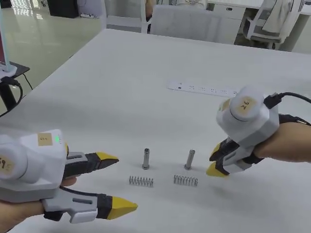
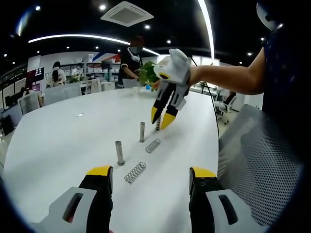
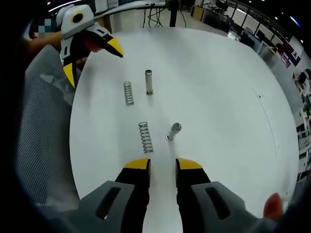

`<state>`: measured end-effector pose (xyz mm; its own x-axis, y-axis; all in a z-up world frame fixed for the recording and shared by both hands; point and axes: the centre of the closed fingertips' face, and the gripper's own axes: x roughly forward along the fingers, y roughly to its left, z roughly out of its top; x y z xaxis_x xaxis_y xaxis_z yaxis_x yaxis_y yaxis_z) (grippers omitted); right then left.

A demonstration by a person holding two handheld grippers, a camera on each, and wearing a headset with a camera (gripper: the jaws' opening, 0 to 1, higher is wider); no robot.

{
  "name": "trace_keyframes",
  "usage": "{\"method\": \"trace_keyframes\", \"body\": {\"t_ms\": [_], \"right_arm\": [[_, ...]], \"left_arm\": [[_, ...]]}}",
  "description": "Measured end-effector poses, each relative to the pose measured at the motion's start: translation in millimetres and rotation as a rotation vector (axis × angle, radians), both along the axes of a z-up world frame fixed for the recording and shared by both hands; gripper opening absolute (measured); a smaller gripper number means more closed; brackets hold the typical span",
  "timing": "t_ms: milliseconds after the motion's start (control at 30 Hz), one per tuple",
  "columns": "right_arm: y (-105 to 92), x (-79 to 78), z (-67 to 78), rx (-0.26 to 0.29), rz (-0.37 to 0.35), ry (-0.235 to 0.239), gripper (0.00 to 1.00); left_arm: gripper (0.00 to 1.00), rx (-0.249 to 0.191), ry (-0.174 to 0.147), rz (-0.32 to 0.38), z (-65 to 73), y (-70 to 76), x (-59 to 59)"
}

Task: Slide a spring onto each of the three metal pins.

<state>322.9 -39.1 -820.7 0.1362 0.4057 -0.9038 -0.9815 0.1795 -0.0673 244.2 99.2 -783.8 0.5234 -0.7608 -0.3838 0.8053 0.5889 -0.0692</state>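
By my reckoning the task is at most a third done. Two metal pins stand bare on the tabletop [image 1: 121, 97], the left pin [image 1: 146, 158] and the right pin [image 1: 189, 159]. Each has a loose spring lying on its side just in front of it, the left spring [image 1: 141, 181] and the right spring [image 1: 185, 180], and neither spring touches its pin. In the left gripper view a ribbed upright piece [image 2: 158, 124] stands right at the tips of my right gripper [image 1: 215, 162]. It may be a third pin already wearing its spring, but I cannot tell for sure. That leaves at least two springs to pick up and thread. My left gripper [image 1: 116, 182] is held low near me, pointing across the tabletop toward the left spring, with its jaws spread wide and nothing between them. My right gripper reaches in from the other side, tipped steeply down, with its tips close to the tabletop just beside the right pin. Its jaws are parted by only a narrow gap, and its own view shows nothing in that gap.
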Motion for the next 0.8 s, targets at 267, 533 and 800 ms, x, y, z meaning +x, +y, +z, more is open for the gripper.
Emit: {"method": "trace_keyframes", "body": {"t_ms": [267,533,800], "right_arm": [[10.2,-10.1,-9.2,-0.014,0.034,0.011,0.18],[15.1,-15.3,-19.2,-0.027,0.05,0.022,0.17],[20.0,-17.3,-26.7,-0.033,0.061,0.033,0.15]], "left_arm": [[0.59,0.003,0.001,-0.005,0.1,-0.9,-0.9],[0.58,0.001,0.002,-0.003,-0.9,0.3,-1.1],[0.57,0.002,0.006,0.0,-2.7,1.6,-1.2]]}}
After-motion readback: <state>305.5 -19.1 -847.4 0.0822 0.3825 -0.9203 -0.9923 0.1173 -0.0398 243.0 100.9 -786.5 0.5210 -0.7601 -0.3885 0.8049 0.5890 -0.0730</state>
